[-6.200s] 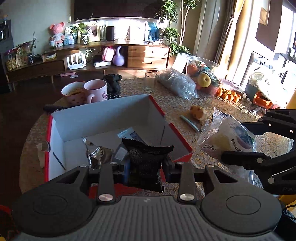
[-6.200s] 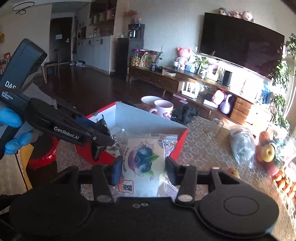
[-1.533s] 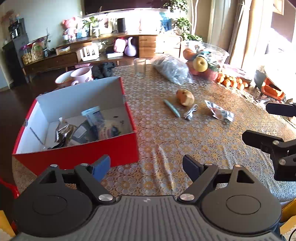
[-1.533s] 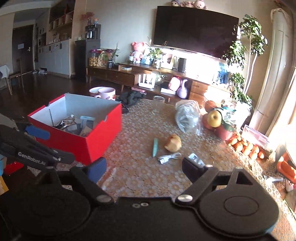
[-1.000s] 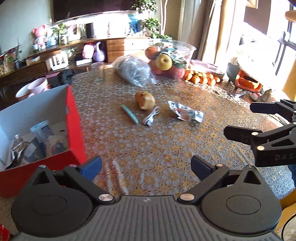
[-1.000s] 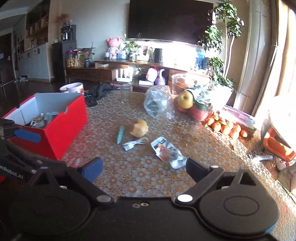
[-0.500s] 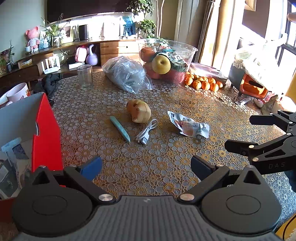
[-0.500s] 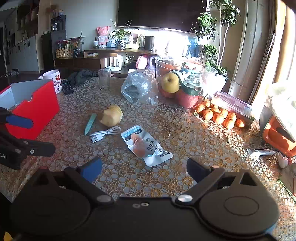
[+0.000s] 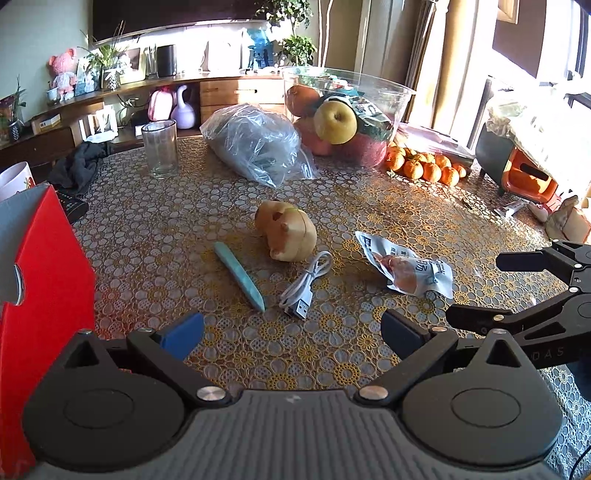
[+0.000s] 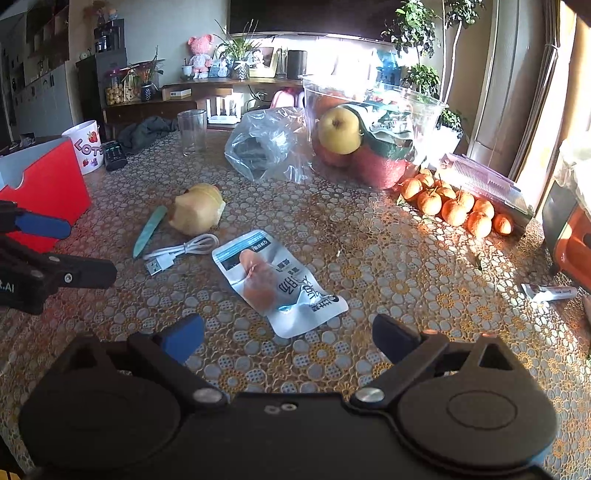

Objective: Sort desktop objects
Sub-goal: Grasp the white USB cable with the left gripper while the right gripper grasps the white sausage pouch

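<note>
My left gripper (image 9: 291, 328) and right gripper (image 10: 288, 338) hover above the tabletop (image 10: 388, 266), both with jaws spread wide and holding nothing. The snack pouch (image 10: 277, 282) lies flat just ahead of the right gripper. The USB cable (image 9: 306, 284), teal pen (image 9: 240, 277) and yellow toy (image 9: 286, 236) lie beside it; the red box (image 9: 48, 258) stands at left.

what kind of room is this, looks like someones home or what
Most likely a home living room: a wall-mounted TV above a wooden media console with a pink plush toy, and a patterned table holding a fruit bowl.
</note>
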Motion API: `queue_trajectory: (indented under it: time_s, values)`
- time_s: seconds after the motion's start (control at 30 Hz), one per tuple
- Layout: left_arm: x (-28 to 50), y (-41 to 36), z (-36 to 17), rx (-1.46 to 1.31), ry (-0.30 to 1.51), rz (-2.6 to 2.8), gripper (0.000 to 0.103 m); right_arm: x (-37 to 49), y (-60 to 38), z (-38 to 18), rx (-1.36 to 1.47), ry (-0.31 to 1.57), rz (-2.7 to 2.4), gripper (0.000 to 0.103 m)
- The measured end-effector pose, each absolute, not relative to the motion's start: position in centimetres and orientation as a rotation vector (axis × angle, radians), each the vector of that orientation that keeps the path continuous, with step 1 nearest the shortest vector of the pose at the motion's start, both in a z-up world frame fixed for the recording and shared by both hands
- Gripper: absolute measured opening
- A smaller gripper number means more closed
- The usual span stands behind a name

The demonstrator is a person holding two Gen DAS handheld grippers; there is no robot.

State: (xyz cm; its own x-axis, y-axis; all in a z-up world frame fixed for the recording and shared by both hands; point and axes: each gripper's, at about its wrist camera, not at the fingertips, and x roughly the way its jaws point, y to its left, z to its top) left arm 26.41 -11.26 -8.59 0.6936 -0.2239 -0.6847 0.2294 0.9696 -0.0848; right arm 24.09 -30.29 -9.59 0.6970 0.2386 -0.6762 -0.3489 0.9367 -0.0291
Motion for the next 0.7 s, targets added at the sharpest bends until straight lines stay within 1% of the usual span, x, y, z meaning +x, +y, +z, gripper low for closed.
queue_trajectory:
  time_s: [0.53,0.7]
  values:
    - [28.7,-14.4,-10.0,0.084,0.697,-0.359,0.101,27.3,-30.2,-11.4,-0.203,0.739,0.365,0.097]
    - [29.7,-14.6,-10.6,0.086,0.700,-0.373,0.099,28.2,-29.7,-11.8,-0.215,0.733,0.412,0.096]
